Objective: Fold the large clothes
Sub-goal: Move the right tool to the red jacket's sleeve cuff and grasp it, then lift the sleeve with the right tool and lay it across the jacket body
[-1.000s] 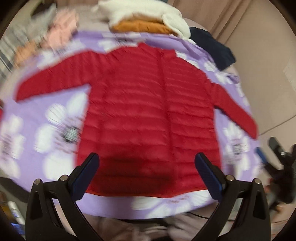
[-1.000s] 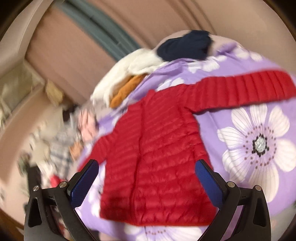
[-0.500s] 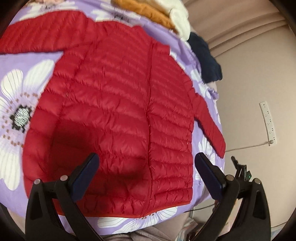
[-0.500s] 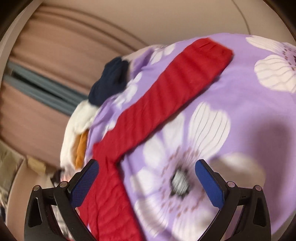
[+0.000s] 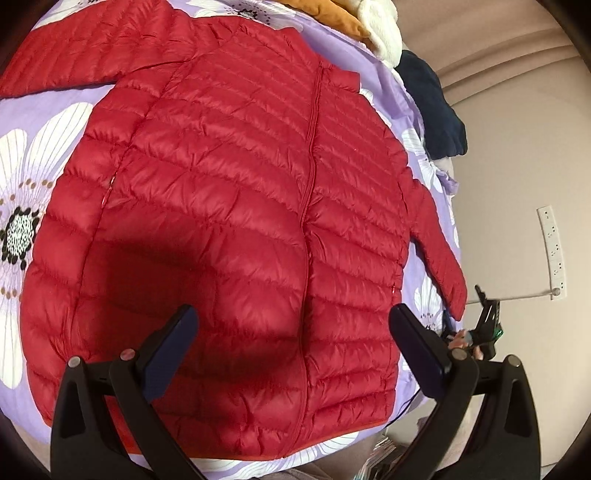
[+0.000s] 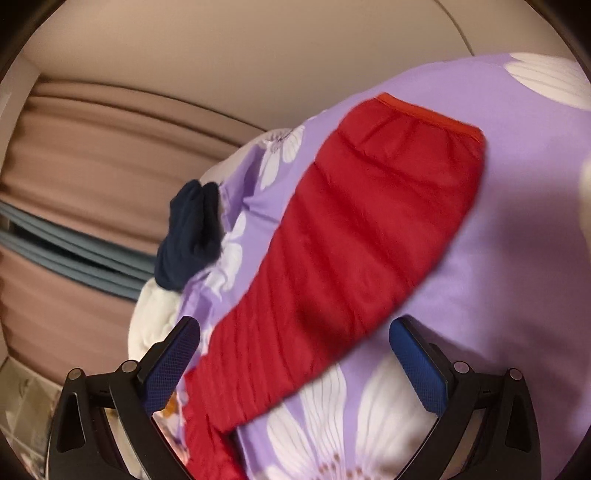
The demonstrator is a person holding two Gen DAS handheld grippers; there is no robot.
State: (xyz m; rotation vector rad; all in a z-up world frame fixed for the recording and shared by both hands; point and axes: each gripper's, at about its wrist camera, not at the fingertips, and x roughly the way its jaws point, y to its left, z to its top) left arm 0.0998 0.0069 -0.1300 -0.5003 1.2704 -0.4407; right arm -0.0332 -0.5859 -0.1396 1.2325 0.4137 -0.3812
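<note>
A red quilted puffer jacket lies spread flat, front up and zipped, on a purple bedspread with white flowers. Its sleeves reach out to both sides. My left gripper is open and empty, hovering above the jacket's lower body near the hem. My right gripper is open and empty, low over the jacket's right sleeve, whose orange-edged cuff points away from me. The right gripper also shows small at the bed's right edge in the left wrist view.
A navy garment lies at the bed's far right corner, also in the right wrist view. White fleece and an orange garment are piled behind the collar. A wall with a power strip stands to the right; curtains hang beyond.
My left gripper has come closer over the jacket's body. My right gripper has swung from the whole jacket to the right sleeve and moved in close. Both stayed open.
</note>
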